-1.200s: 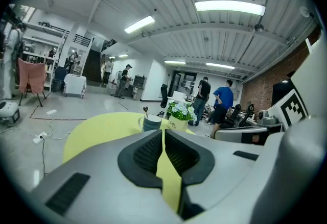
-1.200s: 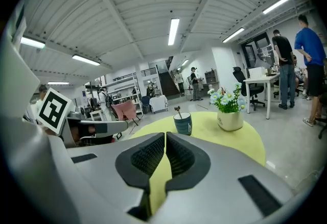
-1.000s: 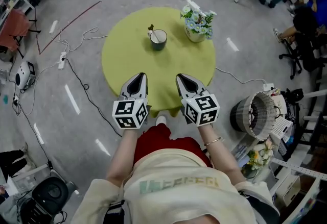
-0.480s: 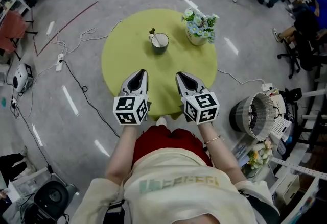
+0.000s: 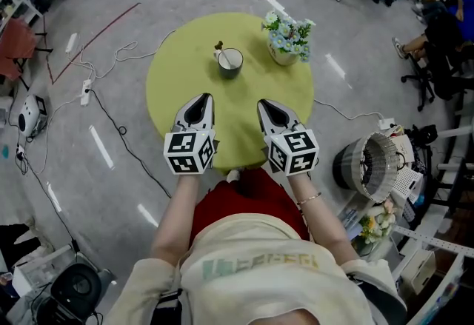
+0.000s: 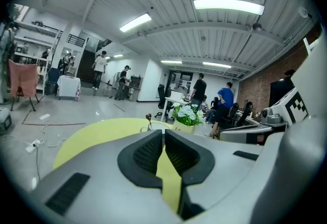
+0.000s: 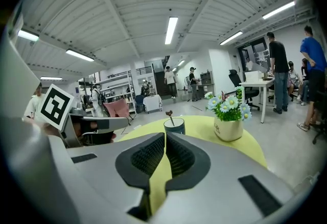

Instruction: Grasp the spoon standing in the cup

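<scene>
A dark cup (image 5: 229, 61) with a white inside stands on the round yellow-green table (image 5: 178, 79), far of centre. A spoon (image 5: 220, 47) stands in it, its handle leaning to the left. The right gripper view shows the cup (image 7: 174, 126) and the spoon (image 7: 170, 116) straight ahead. In the left gripper view the spoon (image 6: 148, 118) peeks over the jaws. My left gripper (image 5: 200, 103) and right gripper (image 5: 268, 109) hover side by side over the table's near edge. Both are shut with nothing held, well short of the cup.
A white pot of daisies (image 5: 286, 39) stands at the table's far right, close to the cup. Cables (image 5: 111, 105) run across the floor on the left. A round wire basket (image 5: 374, 161) sits on the floor to the right. People and desks fill the far background.
Both grippers have stayed near the table's front edge, shifting only slightly. The view has drifted a little, so the table and cup sit marginally higher and more to the left.
</scene>
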Tool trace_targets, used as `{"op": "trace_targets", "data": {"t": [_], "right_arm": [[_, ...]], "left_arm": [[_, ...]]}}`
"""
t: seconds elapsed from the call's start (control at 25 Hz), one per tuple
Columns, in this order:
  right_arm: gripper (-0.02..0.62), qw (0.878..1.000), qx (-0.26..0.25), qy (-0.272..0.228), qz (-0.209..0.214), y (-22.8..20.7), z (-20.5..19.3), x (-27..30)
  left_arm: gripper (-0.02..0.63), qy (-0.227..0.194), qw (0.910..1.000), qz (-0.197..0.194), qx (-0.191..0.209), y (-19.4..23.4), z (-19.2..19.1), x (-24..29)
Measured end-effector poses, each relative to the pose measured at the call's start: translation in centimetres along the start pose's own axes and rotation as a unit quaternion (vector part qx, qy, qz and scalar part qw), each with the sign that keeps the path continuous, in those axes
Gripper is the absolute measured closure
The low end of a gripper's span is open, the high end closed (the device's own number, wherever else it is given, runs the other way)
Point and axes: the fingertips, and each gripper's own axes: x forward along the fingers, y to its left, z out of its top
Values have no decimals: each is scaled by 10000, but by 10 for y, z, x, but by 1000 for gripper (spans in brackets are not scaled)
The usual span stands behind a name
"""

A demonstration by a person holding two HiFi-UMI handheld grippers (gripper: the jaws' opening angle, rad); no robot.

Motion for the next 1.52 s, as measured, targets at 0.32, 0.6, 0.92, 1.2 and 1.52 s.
{"op": "trace_targets", "data": {"t": [0.32, 0.6, 0.92, 1.2, 1.52], "right_arm": [[557, 10000, 30, 4, 47, -16, 7, 15], [557, 9998, 21, 107, 174, -35, 14, 37], [557, 9990, 30, 299, 332, -58, 14, 65], [556, 9981, -7, 396, 474, -68, 20, 92], [557, 9970, -10, 516, 581, -72, 21, 114]], "left_arm": [[572, -29, 9999, 92, -113, 7, 9, 18], [572, 40, 9996, 207, -212, 18, 16, 51], [571, 152, 9986, 333, -380, 31, 18, 91], [563, 289, 9977, 361, -493, 38, 17, 118], [505, 449, 9967, 240, -627, 44, 15, 144]]}}
